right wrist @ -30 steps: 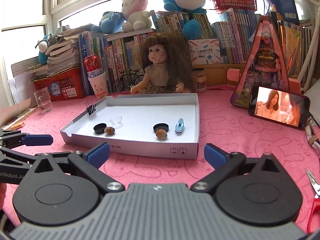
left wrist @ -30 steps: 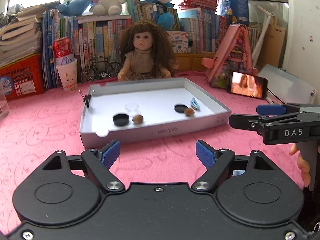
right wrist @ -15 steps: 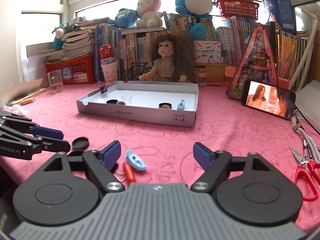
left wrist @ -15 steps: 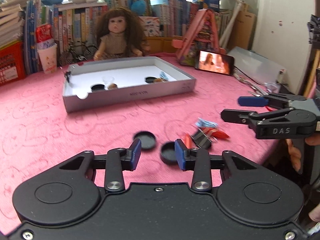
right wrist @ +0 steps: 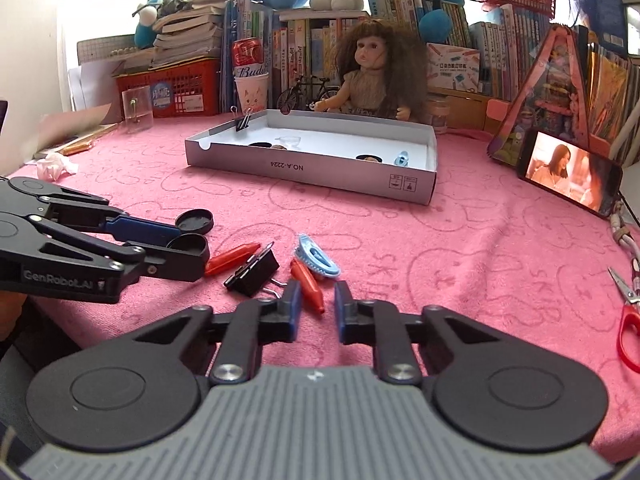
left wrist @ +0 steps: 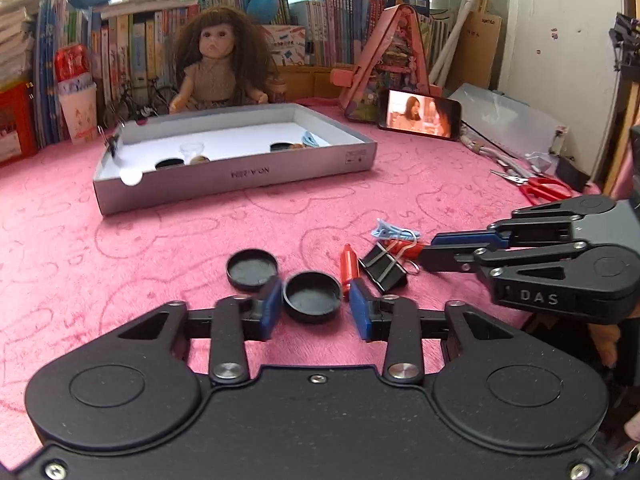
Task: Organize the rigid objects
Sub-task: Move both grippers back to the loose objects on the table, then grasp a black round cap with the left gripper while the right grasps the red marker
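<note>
Both grippers have dropped from facing the box toward the loose items at the near edge, jaws drawn in from wide. Left gripper [left wrist: 311,307]: blue rubber pads either side of a round black plastic cap [left wrist: 312,296], shallow, rim up; jaws closing, left pad at the rim, right pad with a sliver of gap, so not clearly pinched. Second black round cap [left wrist: 252,269] lies just beyond, beside the first.

Right gripper [right wrist: 315,307]: jaws at their narrowest, a small gap left between the pads, with the tail of a red tapered plastic piece [right wrist: 307,285] lying between them; pads appear not to press on it. Touching that piece on its far side, a pale blue ridged plastic clip [right wrist: 317,259]. To its left a black metal binder clip [right wrist: 252,271] with wire handles, then another red tapered piece [right wrist: 232,260].

Surface: pink plush cloth [left wrist: 160,232], nap embossed with outline figures.

Container: shallow grey cardboard box lid [right wrist: 320,168], white inside, printed label on its near wall, a small black binder clip [right wrist: 242,123] clamped on its left rim. Inside: two black caps, two brown nut-like lumps, one clear plastic cup, one pale blue clip. Partly hidden by the wall.

Behind: brown-haired doll [left wrist: 218,68], books, propped phone [right wrist: 568,174].
</note>
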Available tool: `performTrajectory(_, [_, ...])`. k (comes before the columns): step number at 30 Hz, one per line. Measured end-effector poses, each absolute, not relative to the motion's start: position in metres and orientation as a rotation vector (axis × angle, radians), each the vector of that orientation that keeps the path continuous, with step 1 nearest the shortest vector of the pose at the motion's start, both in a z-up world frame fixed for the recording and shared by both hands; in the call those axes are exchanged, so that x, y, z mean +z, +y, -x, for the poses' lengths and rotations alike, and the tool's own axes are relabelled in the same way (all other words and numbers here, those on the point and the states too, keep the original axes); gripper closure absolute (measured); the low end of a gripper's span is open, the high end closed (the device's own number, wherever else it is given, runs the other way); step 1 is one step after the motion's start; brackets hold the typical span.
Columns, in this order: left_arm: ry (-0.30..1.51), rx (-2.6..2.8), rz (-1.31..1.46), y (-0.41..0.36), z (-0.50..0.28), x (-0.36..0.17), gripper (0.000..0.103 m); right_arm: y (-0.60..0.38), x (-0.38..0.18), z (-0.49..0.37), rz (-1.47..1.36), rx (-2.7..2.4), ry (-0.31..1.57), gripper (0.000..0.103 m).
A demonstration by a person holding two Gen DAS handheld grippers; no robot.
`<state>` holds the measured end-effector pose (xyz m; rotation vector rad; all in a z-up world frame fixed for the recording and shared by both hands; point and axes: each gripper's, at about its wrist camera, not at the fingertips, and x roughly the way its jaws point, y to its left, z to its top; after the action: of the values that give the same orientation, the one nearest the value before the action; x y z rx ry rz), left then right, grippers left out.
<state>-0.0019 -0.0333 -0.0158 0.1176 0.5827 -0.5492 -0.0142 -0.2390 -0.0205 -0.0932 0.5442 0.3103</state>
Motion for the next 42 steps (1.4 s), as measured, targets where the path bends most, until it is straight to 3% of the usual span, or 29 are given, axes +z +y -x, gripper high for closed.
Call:
performTrajectory(13, [0.583, -0.47, -0.133, -0.012, -0.005, -0.014, 0.073, -0.255, -0.019, 0.014, 0.144, 0.303, 0.549, 0.085])
performTrajectory(14, [0.583, -0.464, -0.133, -0.011, -0.006, -0.014, 0.073, -0.257, -0.019, 0.014, 0.143, 0.3, 0.549, 0.078])
performTrajectory(15, [0.582, -0.456, -0.133, -0.009, -0.006, -0.014, 0.073, -0.258, -0.019, 0.013, 0.143, 0.297, 0.553, 0.064])
performTrajectory(16, [0.581, -0.448, -0.131, -0.007, -0.006, -0.015, 0.072, -0.259, -0.019, 0.012, 0.143, 0.293, 0.557, 0.062])
performTrajectory(28, [0.561, -0.371, -0.129, -0.001, -0.006, -0.016, 0.066, -0.283, -0.017, 0.002, 0.047, 0.156, 0.583, 0.057])
performTrajectory(31, [0.562, -0.349, -0.099, 0.0, -0.001, -0.015, 0.063, -0.284, -0.014, 0.004, -0.045, 0.159, 0.572, 0.049])
performTrajectory(33, [0.548, -0.315, -0.076, -0.002, 0.003, -0.015, 0.061, -0.28, -0.013, 0.008, -0.096, 0.142, 0.545, 0.039])
performTrajectory(42, [0.484, -0.224, -0.095, -0.02, 0.013, -0.02, 0.06, -0.241, -0.029, 0.02, -0.099, 0.042, 0.435, 0.034])
